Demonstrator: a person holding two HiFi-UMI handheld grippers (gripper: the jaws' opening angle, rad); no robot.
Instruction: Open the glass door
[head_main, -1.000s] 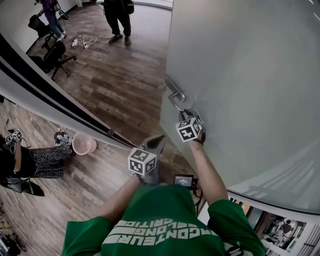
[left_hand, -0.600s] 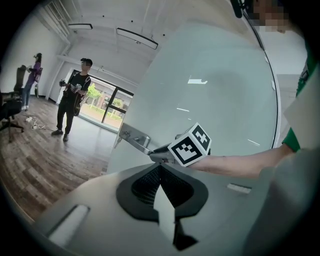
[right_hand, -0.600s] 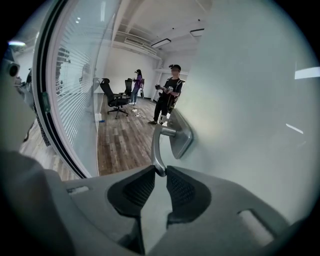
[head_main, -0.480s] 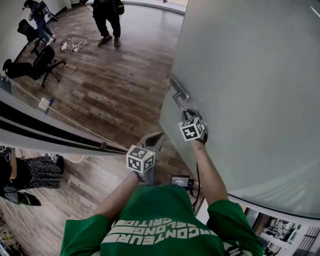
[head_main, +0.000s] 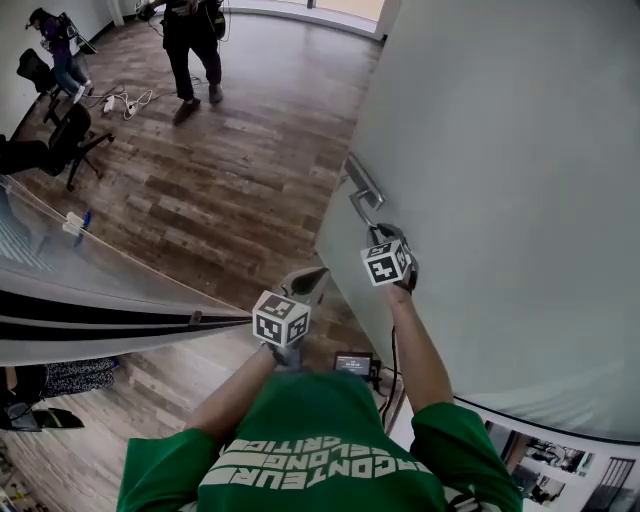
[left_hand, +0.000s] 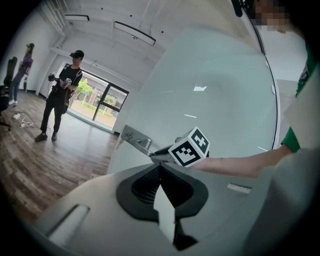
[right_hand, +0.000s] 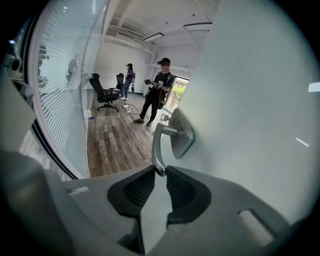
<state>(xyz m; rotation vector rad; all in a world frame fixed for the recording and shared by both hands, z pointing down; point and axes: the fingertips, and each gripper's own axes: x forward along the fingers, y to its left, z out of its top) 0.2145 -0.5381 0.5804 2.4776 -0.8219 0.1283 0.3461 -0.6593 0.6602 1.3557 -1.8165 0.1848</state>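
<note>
Right tongs are clamped on the lever handle of the frosted glass door — only their own view shows me that pinch. Left tongs are pressed together, empty. Past the door's edge lies open wood floor — a glass partition bounds its left.

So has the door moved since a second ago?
Yes. The door has swung further from the glass wall at left, the right gripper shut on its handle.

Floor: I'm seeing dark wood planks right down the room.
Furniture: black office chair beside the blinded glass partition.
Windows: tall window, bright, far end.
Light: long ceiling strips overhead.
</note>
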